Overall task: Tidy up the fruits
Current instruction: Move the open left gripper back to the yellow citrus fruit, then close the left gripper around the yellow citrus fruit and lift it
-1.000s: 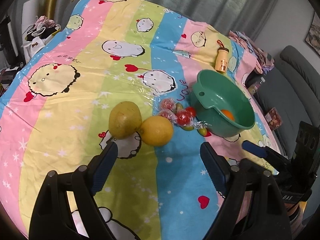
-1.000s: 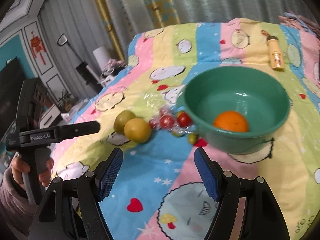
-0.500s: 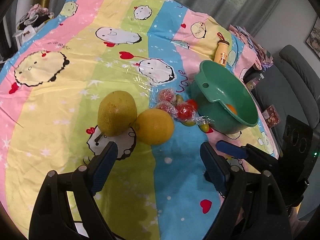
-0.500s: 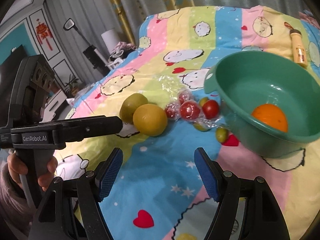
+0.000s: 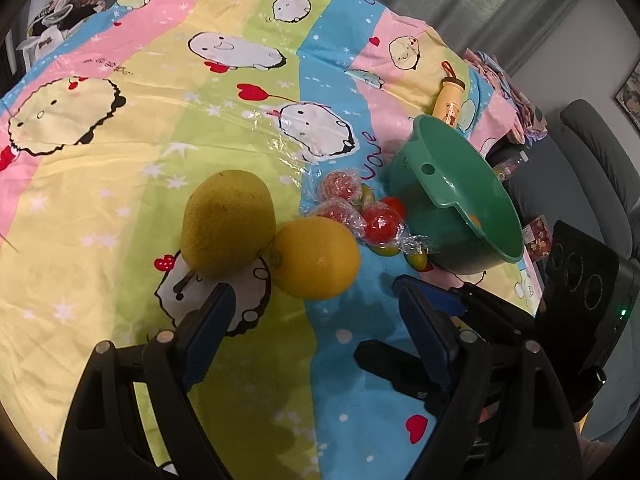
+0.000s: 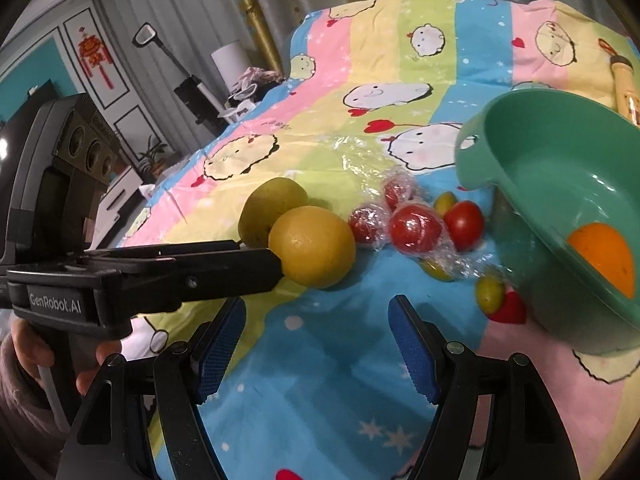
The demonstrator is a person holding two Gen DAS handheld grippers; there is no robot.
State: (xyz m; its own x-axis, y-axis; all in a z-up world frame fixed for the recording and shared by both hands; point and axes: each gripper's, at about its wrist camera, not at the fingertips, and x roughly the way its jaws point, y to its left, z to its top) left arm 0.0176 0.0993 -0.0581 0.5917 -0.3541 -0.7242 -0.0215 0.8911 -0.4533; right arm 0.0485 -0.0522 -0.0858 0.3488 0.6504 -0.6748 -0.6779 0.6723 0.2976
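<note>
Green plastic is what your target is made of: the basin (image 5: 452,196) sits on the right of the striped cartoon bedsheet (image 5: 120,152), tipped so its rim with the pour lip faces the fruit, and one orange (image 6: 604,258) already lies inside it. Your left gripper (image 5: 316,322) hangs low over the sheet with its blue-padded fingers (image 5: 208,326) spread wide and nothing between them; a yellow-green pear-shaped fruit (image 5: 228,222) and a round yellow citrus (image 5: 316,258) lie just beyond the fingertips, touching each other. Your right gripper (image 6: 316,342) is likewise spread apart and empty, hovering over a blue stripe nearer you than the fruit. From the right wrist view your left gripper's body (image 6: 140,276) reaches in from the left with its tip right at the yellow citrus (image 6: 312,246); whether it touches I cannot tell. Between the citrus and the basin you have a cluster of small red tomatoes (image 6: 416,226), some under crinkled clear film (image 6: 460,260), with a few small green fruits (image 6: 490,290) at the basin's near foot. Farther off, behind the basin, a small yellow bottle (image 5: 450,98) lies on the sheet. Your hand (image 6: 24,360) in a pinkish sleeve grips the left tool's handle.
</note>
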